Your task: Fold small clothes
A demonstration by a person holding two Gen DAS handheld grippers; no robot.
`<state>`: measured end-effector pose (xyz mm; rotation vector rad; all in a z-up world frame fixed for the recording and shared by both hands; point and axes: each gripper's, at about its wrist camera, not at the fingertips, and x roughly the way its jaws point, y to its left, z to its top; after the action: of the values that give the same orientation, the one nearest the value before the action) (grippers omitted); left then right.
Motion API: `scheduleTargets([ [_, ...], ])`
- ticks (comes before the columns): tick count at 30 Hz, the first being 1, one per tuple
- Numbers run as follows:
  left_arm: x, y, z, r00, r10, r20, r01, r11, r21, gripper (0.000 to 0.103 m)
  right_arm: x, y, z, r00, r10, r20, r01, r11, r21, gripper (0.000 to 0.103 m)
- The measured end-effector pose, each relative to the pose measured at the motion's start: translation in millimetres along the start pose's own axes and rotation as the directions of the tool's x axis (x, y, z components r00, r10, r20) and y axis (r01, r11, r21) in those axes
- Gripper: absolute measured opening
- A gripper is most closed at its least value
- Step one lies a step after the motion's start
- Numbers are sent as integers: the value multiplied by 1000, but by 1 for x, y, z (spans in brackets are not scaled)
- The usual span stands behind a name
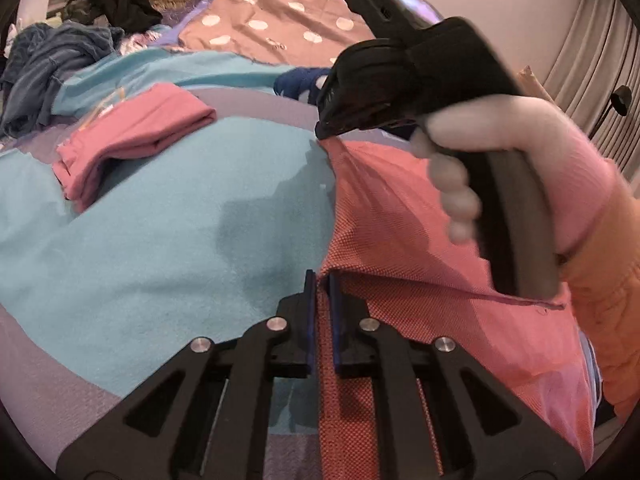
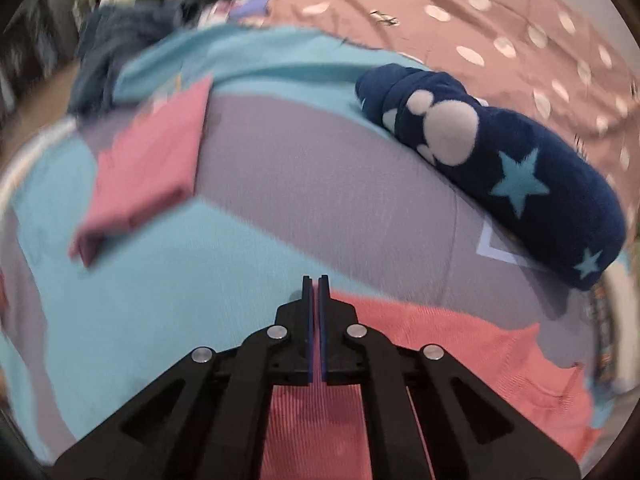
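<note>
- Covering the work area: teal-and-grey bedspread (image 1: pixel 160 216).
- Coral garment (image 1: pixel 400 220) lies at 3 o'clock in the left wrist view, edge lifted.
- Folded pink garment (image 1: pixel 132 136) rests at 10 o'clock.
- Left gripper (image 1: pixel 319 280) clamped on the coral garment's corner.
- Right gripper (image 2: pixel 319 284) likewise pinches its fabric.

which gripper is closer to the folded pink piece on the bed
Left, by a small margin, as far as the views show. The left gripper pinches the coral garment just across blue sheet from the folded pink piece; the right gripper grips the same garment's farther edge.
</note>
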<state>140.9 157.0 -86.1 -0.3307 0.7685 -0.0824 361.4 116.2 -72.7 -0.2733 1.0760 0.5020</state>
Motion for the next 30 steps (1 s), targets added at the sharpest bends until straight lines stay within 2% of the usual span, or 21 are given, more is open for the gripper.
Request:
scheduleTargets([
  [2, -4, 0, -1, 1000, 6, 12, -6, 1000, -2, 6, 12, -2, 2, 999, 46, -7, -46, 999, 7, 0],
  [4, -1, 7, -1, 1000, 28, -4, -28, 999, -36, 5, 9, -4, -3, 997, 69, 26, -69, 998, -6, 0],
  [5, -1, 12, -1, 1000, 25, -11, -26, 998, -55, 5, 4, -8, -5, 997, 73, 29, -73, 997, 7, 5],
  [7, 1, 25, -2, 1000, -13, -22, 10, 993, -118, 4, -20, -21, -13, 994, 82, 65, -85, 995, 45, 10],
  [10, -9, 30, -2, 999, -37, 20, 40, 989, -143, 4, -71, -41, -45, 988, 96, 125, -99, 995, 22, 11],
  [12, -21, 22, 0, 995, -58, 75, 66, 992, -111, 4, -95, -58, -79, 985, 114, 132, -118, 993, 22, 16],
  [14, -32, 3, 5, 984, -124, 125, 128, 991, -29, 4, -110, -79, -121, 985, 129, 116, -135, 990, 46, 23],
  [16, -29, -20, 12, 978, -181, 102, 177, 983, 47, 5, -113, -101, -157, 990, 108, 87, -116, 988, 103, 23],
  [18, -8, -45, 18, 978, -208, 17, 206, 974, 93, 18, -109, -126, -186, 995, 79, 57, -88, 977, 195, 23],
  [19, 8, -53, 20, 983, -183, -26, 185, 977, 105, 22, -101, -141, -201, 997, 70, 36, -77, 962, 260, 24],
  [20, 24, -57, 22, 990, -128, -63, 135, 984, 117, 28, -100, -149, -213, 991, 110, 79, -129, 948, 292, 24],
  [21, 43, -59, 22, 992, -41, -122, 57, 990, 131, 29, -102, -153, -222, 982, 134, 133, -168, 942, 292, 24],
  [22, 59, -57, 20, 987, -16, -163, 36, 992, 119, 29, -105, -152, -228, 982, 124, 141, -161, 942, 294, 24],
  [23, 57, -57, 23, 990, -25, -138, 41, 993, 114, 30, -109, -151, -232, 982, 116, 148, -157, 941, 301, 24],
  [26, 54, -60, 22, 990, -4, -142, 23, 991, 135, 30, -133, -156, -250, 968, 126, 217, -198, 916, 350, 24],
  [29, 55, -64, 23, 989, 10, -145, 13, 988, 154, 32, -159, -191, -277, 949, 98, 299, -228, 870, 438, 24],
  [30, 56, -65, 22, 989, 8, -148, 15, 987, 157, 35, -170, -212, -289, 942, 75, 326, -235, 843, 483, 24],
])
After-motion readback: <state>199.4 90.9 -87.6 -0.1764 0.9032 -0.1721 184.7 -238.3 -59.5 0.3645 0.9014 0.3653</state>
